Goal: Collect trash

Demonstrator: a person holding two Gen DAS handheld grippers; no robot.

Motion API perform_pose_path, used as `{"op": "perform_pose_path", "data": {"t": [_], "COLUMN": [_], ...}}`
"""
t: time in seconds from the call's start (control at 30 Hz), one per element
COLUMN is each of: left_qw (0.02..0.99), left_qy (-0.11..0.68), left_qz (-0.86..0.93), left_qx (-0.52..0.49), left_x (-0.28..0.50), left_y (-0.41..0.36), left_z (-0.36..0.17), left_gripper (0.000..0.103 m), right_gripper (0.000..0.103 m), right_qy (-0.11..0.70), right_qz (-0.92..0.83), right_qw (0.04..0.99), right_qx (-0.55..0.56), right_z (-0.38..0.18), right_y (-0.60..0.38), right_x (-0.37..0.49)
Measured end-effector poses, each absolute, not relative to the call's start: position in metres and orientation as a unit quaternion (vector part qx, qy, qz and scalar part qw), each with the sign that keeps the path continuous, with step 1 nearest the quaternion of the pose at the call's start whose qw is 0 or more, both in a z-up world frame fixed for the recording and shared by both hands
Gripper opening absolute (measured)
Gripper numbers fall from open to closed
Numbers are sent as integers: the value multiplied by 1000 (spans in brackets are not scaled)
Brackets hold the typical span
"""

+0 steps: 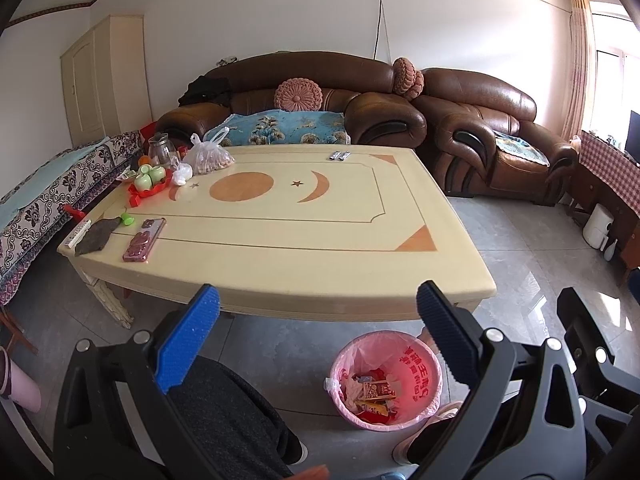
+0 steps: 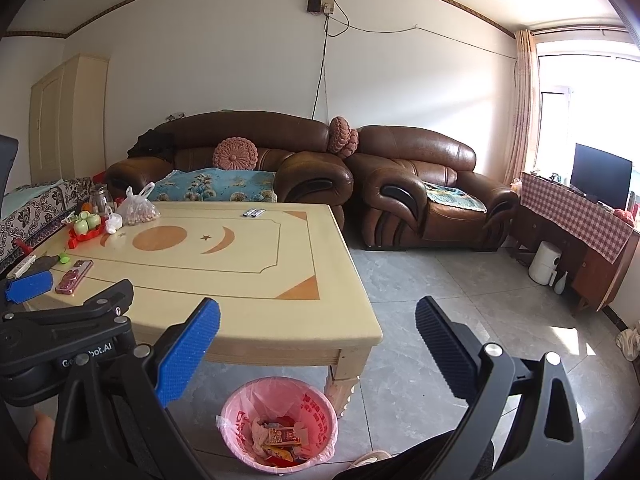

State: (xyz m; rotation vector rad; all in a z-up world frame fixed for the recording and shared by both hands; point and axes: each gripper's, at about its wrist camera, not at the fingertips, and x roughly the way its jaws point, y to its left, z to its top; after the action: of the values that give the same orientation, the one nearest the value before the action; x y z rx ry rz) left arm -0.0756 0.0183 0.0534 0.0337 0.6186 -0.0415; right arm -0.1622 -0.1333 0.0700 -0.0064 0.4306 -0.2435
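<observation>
A pink-lined trash bin (image 1: 386, 380) (image 2: 279, 424) stands on the floor in front of the cream table (image 1: 304, 264) (image 2: 248, 312), with wrappers inside it. My left gripper (image 1: 318, 344) hangs open above the floor near the table's front edge, nothing between its blue pads. My right gripper (image 2: 318, 348) is open too, held to the right of the left one, above the bin and empty. Two small silver wrappers (image 1: 340, 155) (image 2: 253, 212) lie at the table's far edge. A crumpled white bit (image 1: 181, 175) (image 2: 113, 223) sits beside the red tray.
On the table's left side are a pink phone (image 1: 144, 240), a dark cloth (image 1: 96, 236), a remote, a red tray with green cups (image 1: 150, 182) and a bag of nuts (image 1: 208, 158). Brown sofas (image 1: 492, 140) stand behind. A person's legs are below the grippers.
</observation>
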Motion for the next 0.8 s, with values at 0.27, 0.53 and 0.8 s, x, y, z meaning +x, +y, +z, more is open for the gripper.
{"op": "perform_pose_path", "data": {"t": [0.27, 0.53, 0.8], "left_qw": [954, 954, 952], "left_qy": [299, 300, 303], "left_qz": [-20, -21, -39], "left_qx": [19, 18, 13], "left_x": [-76, -77, -74], "left_y": [20, 20, 24], "left_z": [57, 57, 58], "left_gripper": [96, 96, 97], "right_gripper": [96, 96, 96], "right_qy": [210, 209, 208], "right_qz": [-121, -121, -118], "right_qw": [970, 970, 971], "right_qx": [-4, -3, 0], "right_z": [72, 72, 74], "right_y": [-132, -132, -134], "right_x": [-164, -164, -164]}}
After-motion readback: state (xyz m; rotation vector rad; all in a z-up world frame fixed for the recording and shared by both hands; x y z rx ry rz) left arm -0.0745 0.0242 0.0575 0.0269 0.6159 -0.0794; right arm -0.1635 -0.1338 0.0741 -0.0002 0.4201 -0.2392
